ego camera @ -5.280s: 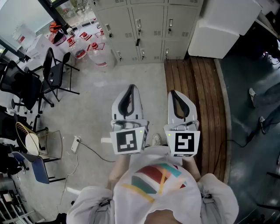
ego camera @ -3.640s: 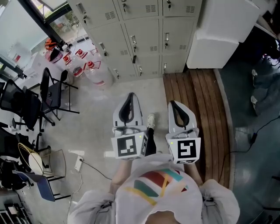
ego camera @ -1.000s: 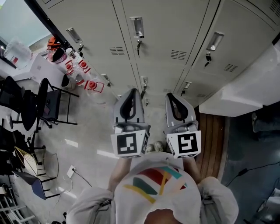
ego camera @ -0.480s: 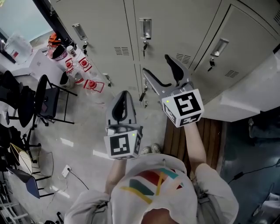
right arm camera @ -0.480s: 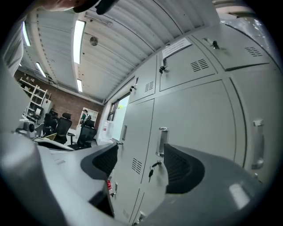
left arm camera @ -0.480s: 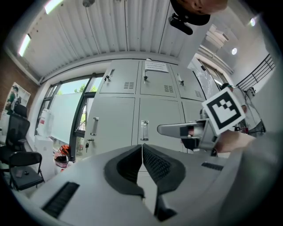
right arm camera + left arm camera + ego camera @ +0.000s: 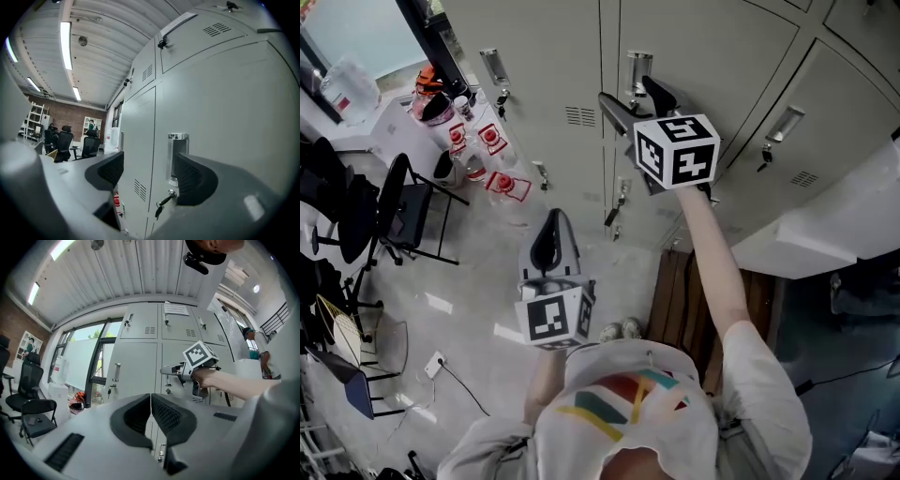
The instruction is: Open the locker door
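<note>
Grey lockers fill the top of the head view. The middle locker door point(image 7: 712, 56) has a recessed chrome handle point(image 7: 638, 68), point(image 7: 178, 157) with a key point(image 7: 164, 202) hanging below it. My right gripper point(image 7: 626, 91), point(image 7: 149, 168) is raised level right in front of that handle. Its jaws have just been opening and stand wide with nothing gripped; the handle shows just inside the right jaw. My left gripper point(image 7: 549, 239), point(image 7: 150, 397) hangs lower and further from the lockers, shut and empty. The right gripper point(image 7: 168, 370) also shows in the left gripper view.
Neighbouring doors carry their own handles point(image 7: 494, 67), point(image 7: 785, 124). Large water bottles with red labels point(image 7: 492, 159) and a black chair point(image 7: 403, 206) stand at the left. A white box point(image 7: 806, 248) and a wooden platform point(image 7: 675, 291) lie at the right.
The person has walked up to the lockers. The right gripper has risen and reached out to the middle door's handle, and its jaws have opened. The left gripper has dropped back, still shut.
</note>
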